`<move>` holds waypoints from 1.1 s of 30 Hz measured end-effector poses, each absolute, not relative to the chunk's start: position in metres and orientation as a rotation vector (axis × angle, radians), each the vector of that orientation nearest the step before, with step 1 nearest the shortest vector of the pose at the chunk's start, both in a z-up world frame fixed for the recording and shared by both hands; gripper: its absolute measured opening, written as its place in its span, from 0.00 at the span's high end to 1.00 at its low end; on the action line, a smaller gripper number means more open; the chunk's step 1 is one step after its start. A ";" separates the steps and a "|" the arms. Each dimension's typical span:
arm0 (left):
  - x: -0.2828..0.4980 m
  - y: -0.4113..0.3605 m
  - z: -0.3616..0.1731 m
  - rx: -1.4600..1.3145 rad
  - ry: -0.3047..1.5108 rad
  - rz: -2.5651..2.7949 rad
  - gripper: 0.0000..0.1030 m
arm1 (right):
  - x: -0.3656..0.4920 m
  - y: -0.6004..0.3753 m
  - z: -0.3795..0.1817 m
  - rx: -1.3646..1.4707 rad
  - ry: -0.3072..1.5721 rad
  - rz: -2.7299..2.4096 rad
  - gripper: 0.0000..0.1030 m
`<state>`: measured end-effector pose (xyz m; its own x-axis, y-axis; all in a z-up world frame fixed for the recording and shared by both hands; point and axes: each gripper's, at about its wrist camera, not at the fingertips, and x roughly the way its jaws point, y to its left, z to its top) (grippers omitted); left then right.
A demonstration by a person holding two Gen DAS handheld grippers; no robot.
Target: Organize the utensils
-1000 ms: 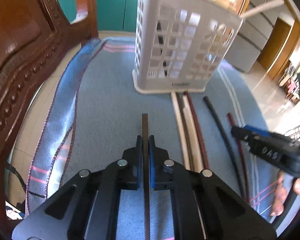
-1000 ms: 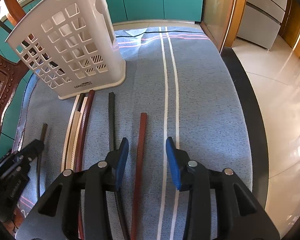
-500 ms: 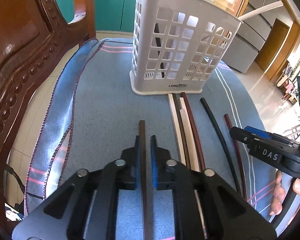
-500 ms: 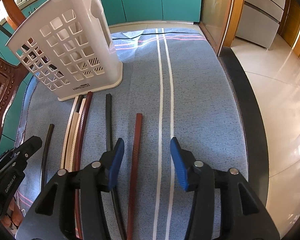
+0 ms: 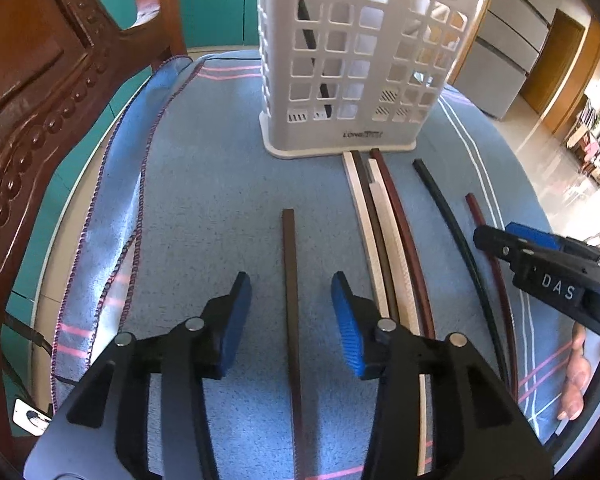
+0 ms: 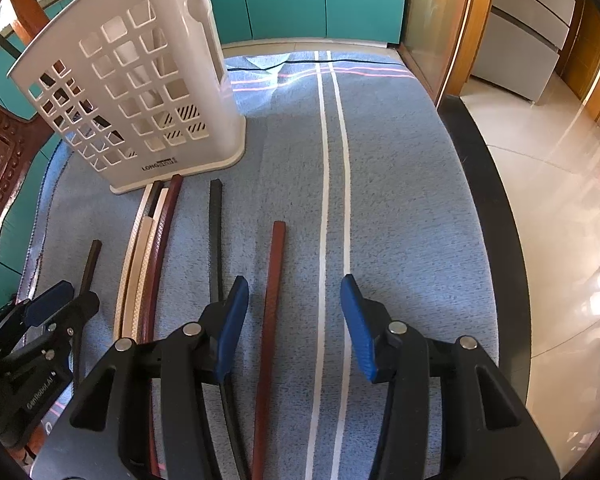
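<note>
A white slotted utensil basket (image 5: pixel 352 60) (image 6: pixel 140 92) stands upright on the blue cloth. My left gripper (image 5: pixel 291 300) is open, its jaws either side of a dark brown stick (image 5: pixel 290 280) lying flat on the cloth. A bundle of cream and brown sticks (image 5: pixel 384 232) (image 6: pixel 148 248) lies to its right, then a black stick (image 5: pixel 448 220) (image 6: pixel 216 236) and a red-brown stick (image 6: pixel 274 280). My right gripper (image 6: pixel 294 304) is open above the red-brown stick, which lies nearer its left jaw. A black utensil stands inside the basket.
A carved wooden chair back (image 5: pixel 40 100) rises at the left of the table. The blue striped cloth (image 6: pixel 380 200) covers the tabletop; its right edge drops to a tiled floor (image 6: pixel 560 200). Teal cabinets stand behind.
My left gripper has opened and let go of the dark brown stick, which now lies on the cloth. Both grippers have drawn slightly back and the right stays open.
</note>
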<state>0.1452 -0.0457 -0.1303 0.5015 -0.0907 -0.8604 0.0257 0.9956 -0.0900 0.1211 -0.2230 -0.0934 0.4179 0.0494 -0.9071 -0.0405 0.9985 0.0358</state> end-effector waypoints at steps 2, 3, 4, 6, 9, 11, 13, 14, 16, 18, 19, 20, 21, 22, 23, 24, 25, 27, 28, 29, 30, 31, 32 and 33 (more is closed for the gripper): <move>0.144 -0.049 -0.131 -0.043 1.043 -0.067 0.57 | 0.121 -0.222 -0.094 0.000 1.136 0.056 0.54; 0.144 -0.050 -0.131 -0.035 1.042 -0.066 0.57 | 0.121 -0.221 -0.094 -0.003 1.135 0.058 0.54; 0.144 -0.052 -0.132 -0.026 1.041 -0.065 0.57 | 0.121 -0.220 -0.094 -0.004 1.135 0.059 0.54; 0.144 -0.054 -0.132 -0.011 1.039 -0.064 0.57 | 0.121 -0.219 -0.094 -0.007 1.135 0.060 0.54; 0.145 -0.057 -0.133 0.010 1.034 -0.065 0.60 | 0.121 -0.219 -0.094 -0.007 1.136 0.059 0.54; 0.146 -0.060 -0.132 0.017 1.031 -0.071 0.67 | 0.121 -0.219 -0.094 -0.008 1.136 0.059 0.54; 0.146 -0.064 -0.132 0.022 1.028 -0.079 0.74 | 0.121 -0.220 -0.094 -0.009 1.136 0.060 0.54; 0.146 -0.066 -0.131 0.023 1.028 -0.083 0.79 | 0.121 -0.219 -0.094 -0.008 1.136 0.060 0.54; 0.147 -0.067 -0.131 0.022 1.027 -0.084 0.87 | 0.121 -0.219 -0.094 -0.008 1.136 0.059 0.54; 0.146 -0.067 -0.130 0.007 1.027 -0.091 0.93 | 0.121 -0.219 -0.094 -0.009 1.136 0.058 0.54; 0.146 -0.067 -0.129 -0.002 1.025 -0.094 0.93 | 0.121 -0.219 -0.094 -0.011 1.136 0.058 0.54; 0.146 -0.067 -0.128 -0.009 1.023 -0.098 0.93 | 0.121 -0.219 -0.094 -0.013 1.136 0.057 0.54; 0.145 -0.060 -0.128 -0.013 1.018 -0.101 0.93 | 0.120 -0.218 -0.094 -0.014 1.136 0.057 0.54; 0.144 -0.060 -0.126 -0.017 1.008 -0.101 0.93 | 0.120 -0.218 -0.094 -0.015 1.136 0.057 0.54; 0.143 -0.058 -0.124 -0.022 0.999 -0.103 0.93 | 0.119 -0.218 -0.094 -0.016 1.136 0.057 0.54; 0.143 -0.058 -0.121 -0.028 0.986 -0.107 0.93 | 0.119 -0.218 -0.094 -0.016 1.136 0.057 0.54; 0.143 -0.057 -0.119 -0.032 0.976 -0.108 0.93 | 0.119 -0.218 -0.094 -0.016 1.136 0.057 0.54; 0.144 -0.055 -0.116 -0.034 0.964 -0.108 0.93 | 0.119 -0.218 -0.094 -0.016 1.136 0.057 0.54; 0.147 -0.056 -0.115 -0.035 0.964 -0.106 0.93 | 0.119 -0.218 -0.094 -0.016 1.136 0.056 0.54; 0.148 -0.056 -0.115 -0.037 0.964 -0.105 0.93 | 0.119 -0.218 -0.095 -0.020 1.135 0.056 0.54; 0.149 -0.055 -0.115 -0.040 0.965 -0.104 0.93 | 0.119 -0.217 -0.095 -0.024 1.133 0.055 0.54; 0.151 -0.053 -0.114 -0.043 0.965 -0.103 0.93 | 0.118 -0.217 -0.095 -0.027 1.130 0.054 0.54; 0.152 -0.052 -0.113 -0.047 0.963 -0.100 0.93 | 0.119 -0.217 -0.095 -0.028 1.125 0.052 0.54; 0.153 -0.051 -0.113 -0.050 0.962 -0.099 0.93 | 0.119 -0.217 -0.095 -0.029 1.121 0.051 0.54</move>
<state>0.1529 -0.0510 -0.1130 0.5678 -0.1067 -0.8162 0.0620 0.9943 -0.0868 0.1190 -0.2169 -0.0954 0.4335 0.0261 -0.9008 -0.0552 0.9985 0.0024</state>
